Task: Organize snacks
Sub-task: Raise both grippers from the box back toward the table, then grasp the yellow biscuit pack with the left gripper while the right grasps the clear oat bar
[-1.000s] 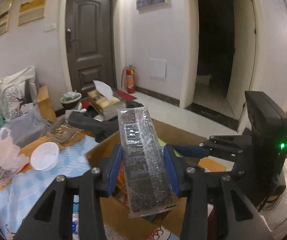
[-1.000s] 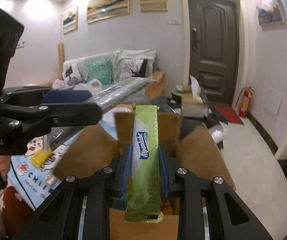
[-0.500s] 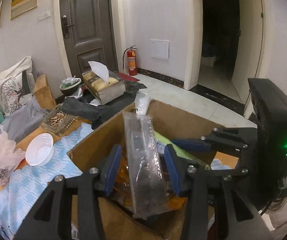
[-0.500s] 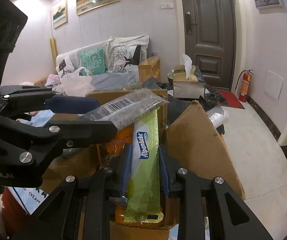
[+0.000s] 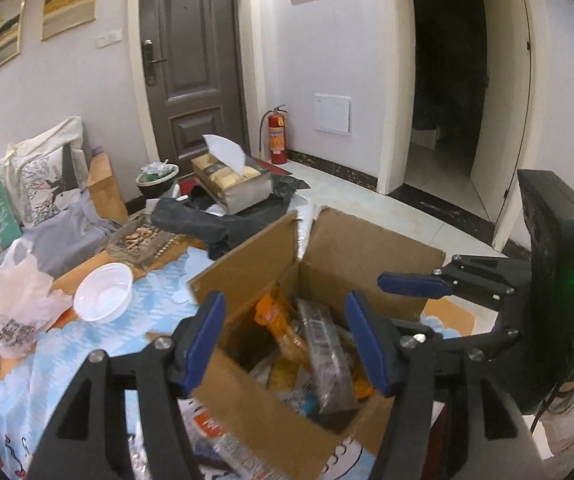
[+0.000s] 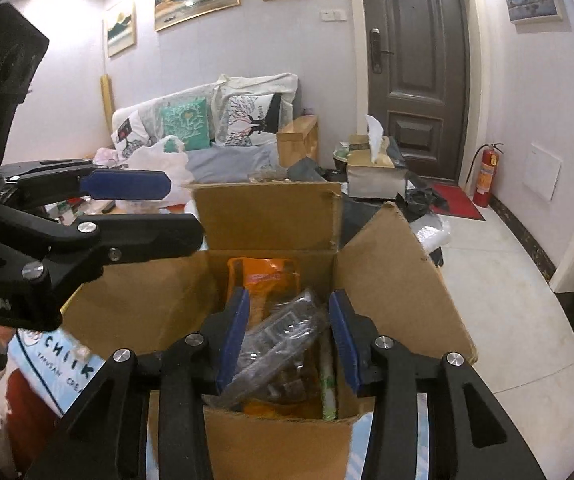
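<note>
An open cardboard box (image 5: pixel 339 248) (image 6: pixel 391 280) holds the snacks. The clear pack of dark snack (image 5: pixel 327 356) (image 6: pixel 283 344) lies inside on orange packets (image 5: pixel 275 316) (image 6: pixel 265 280). The green Alpenliebe pack (image 6: pixel 328 384) stands against the box's right wall. My left gripper (image 5: pixel 291 340) is open and empty above the box; it also shows at the left of the right wrist view (image 6: pixel 143 208). My right gripper (image 6: pixel 289 340) is open and empty over the box; it also shows at the right of the left wrist view (image 5: pixel 407 304).
A white bowl (image 5: pixel 103 292) sits on the blue cloth (image 5: pixel 87 344) left of the box. A tissue box (image 5: pixel 231 184) (image 6: pixel 371 168), a plastic bag (image 5: pixel 19 300), a tray of nuts (image 5: pixel 143 240) and a sofa with cushions (image 6: pixel 207 128) lie beyond. Tiled floor (image 6: pixel 507 280) is at the right.
Both grippers opened. The clear dark pack and the green Alpenliebe pack dropped from them into the box. Both grippers now hang empty above it.
</note>
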Available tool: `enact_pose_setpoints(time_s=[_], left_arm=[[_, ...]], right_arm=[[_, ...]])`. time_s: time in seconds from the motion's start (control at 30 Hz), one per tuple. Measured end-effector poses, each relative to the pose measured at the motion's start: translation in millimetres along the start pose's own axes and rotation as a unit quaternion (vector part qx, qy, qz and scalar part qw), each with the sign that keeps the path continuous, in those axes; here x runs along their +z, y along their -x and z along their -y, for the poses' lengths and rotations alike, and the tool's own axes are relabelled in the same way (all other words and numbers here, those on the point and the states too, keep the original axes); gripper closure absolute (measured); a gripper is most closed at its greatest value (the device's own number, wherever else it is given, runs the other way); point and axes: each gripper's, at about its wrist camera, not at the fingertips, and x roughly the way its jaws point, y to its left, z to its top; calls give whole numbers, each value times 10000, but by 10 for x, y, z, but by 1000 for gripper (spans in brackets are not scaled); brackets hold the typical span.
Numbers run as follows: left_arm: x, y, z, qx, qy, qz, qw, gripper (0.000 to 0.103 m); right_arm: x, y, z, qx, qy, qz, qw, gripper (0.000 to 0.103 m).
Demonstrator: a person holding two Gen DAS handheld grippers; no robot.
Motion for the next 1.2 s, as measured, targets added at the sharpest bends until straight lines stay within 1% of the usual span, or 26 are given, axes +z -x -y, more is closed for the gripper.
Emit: enact_pose_setpoints(time_s=[0.13, 0.23, 0.4, 0.53, 0.63, 0.77, 0.83, 0.87, 0.9, 1.0, 1.07, 1.2], left_arm=[[-153, 308, -195, 155, 192, 99, 9996, 44], [-301, 526, -350, 301, 299, 132, 9990, 44], [-631, 900, -651, 622, 489, 136, 9968, 43], [-971, 1163, -943, 890, 784, 127, 9929, 43], [-1255, 1281, -1176, 1109, 989, 53, 9889, 42], [-1667, 1304, -1449, 1227, 1265, -111, 9843, 42], [-1877, 1264, -1604, 1253, 1467, -224, 9809, 42], [-1971, 1248, -1668, 1260, 1551, -276, 9794, 42], [-2065, 1228, -1735, 1269, 1637, -328, 9778, 42], [-2327, 1137, -1894, 1336, 1824, -463, 9730, 42], [-2496, 1058, -2019, 1335, 1973, -571, 9695, 42], [-2716, 916, -2202, 1329, 2194, -735, 9637, 42]], right_arm=[[27, 142, -218, 105, 187, 97, 9997, 66], [78, 235, -449, 268, 346, 173, 9989, 66], [148, 336, -932, 607, 675, 307, 9954, 66], [160, 292, -1357, 960, 888, 254, 9911, 66], [110, 180, -1678, 1223, 955, 116, 9878, 66], [-18, -35, -2057, 1543, 985, -172, 9829, 66], [-101, -166, -2221, 1729, 862, -337, 9806, 66], [-135, -217, -2269, 1771, 814, -388, 9801, 65], [-179, -299, -2319, 1787, 741, -460, 9800, 61], [-352, -594, -2432, 1735, 467, -765, 9807, 52], [-478, -814, -2503, 1616, 339, -1013, 9811, 52], [-658, -1127, -2584, 1374, 341, -1288, 9815, 52]])
